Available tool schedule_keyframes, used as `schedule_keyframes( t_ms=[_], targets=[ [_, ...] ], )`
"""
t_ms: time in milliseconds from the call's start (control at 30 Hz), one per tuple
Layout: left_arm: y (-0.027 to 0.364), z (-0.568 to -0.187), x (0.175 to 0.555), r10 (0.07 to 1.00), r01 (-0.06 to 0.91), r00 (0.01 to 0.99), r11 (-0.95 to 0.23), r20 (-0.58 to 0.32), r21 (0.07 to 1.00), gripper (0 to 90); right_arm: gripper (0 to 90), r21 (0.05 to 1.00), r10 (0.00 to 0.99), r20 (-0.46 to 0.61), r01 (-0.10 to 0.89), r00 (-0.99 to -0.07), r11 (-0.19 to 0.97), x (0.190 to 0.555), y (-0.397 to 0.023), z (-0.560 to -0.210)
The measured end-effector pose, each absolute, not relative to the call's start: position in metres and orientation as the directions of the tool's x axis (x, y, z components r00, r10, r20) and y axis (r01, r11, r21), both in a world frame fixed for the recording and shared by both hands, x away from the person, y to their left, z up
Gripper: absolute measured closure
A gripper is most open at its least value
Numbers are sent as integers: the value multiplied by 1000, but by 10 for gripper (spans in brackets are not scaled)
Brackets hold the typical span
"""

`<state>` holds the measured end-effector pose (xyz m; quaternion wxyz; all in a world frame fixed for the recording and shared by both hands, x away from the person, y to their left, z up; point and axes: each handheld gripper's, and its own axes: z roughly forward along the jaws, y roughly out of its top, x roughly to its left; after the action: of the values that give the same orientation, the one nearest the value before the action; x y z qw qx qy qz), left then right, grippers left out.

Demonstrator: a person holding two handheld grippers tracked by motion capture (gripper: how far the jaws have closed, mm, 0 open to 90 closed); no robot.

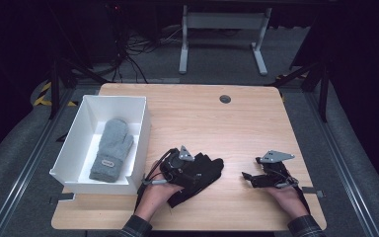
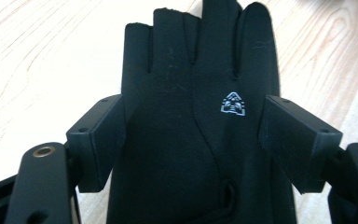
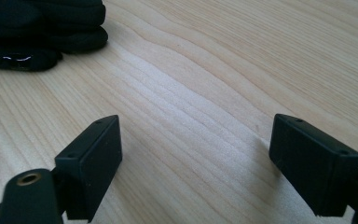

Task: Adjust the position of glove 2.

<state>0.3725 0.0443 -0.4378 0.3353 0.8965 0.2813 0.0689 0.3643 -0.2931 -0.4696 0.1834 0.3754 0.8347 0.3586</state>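
One black fabric glove (image 2: 196,140) with cut-off fingertips and a small white logo lies flat on the bench (image 1: 217,123), near its front edge and just right of the white rectangular box (image 1: 140,128) that stands at the bench's front left corner. Inside that box rests a grey knitted mitten (image 1: 111,148), which suggests the black one is meant to follow it there.

Left tongs (image 1: 197,165) straddle the glove's palm, jaws apart on either side of the cloth and, as far as the left gripper view lets me judge, not pressing it; the glove lies slack between them rather than lifted. Right tongs (image 1: 246,177) sit well apart toward the front right corner, jaws spread wide over bare wood with nothing between them, seemingly waiting.

From the high view the glove is a dark heap half hidden under the left hand (image 1: 158,195); the left gripper view supplies its open fingers and logo. From the right gripper view come the glove's stacked folds (image 3: 42,32) at the far left edge, seen side-on.
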Motion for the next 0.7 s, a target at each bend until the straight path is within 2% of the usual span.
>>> schedule_keyframes(
  t_ms=[300, 433, 600, 700],
  targets=[
    [37, -449, 372, 542, 442, 840, -668, -16, 599, 254, 166, 736, 757, -36, 495, -652, 461, 364, -293, -470],
    [36, -452, 373, 549, 445, 836, -668, -8, 596, 223, 166, 736, 757, -36, 495, -653, 462, 364, -293, -470],
    [38, -455, 376, 558, 475, 828, -650, -53, 594, 215, 165, 735, 755, -36, 494, -655, 463, 364, -293, -470],
    [39, -456, 377, 554, 485, 829, -649, -73, 587, 241, 165, 735, 755, -36, 495, -654, 463, 364, -293, -470]
  ],
)
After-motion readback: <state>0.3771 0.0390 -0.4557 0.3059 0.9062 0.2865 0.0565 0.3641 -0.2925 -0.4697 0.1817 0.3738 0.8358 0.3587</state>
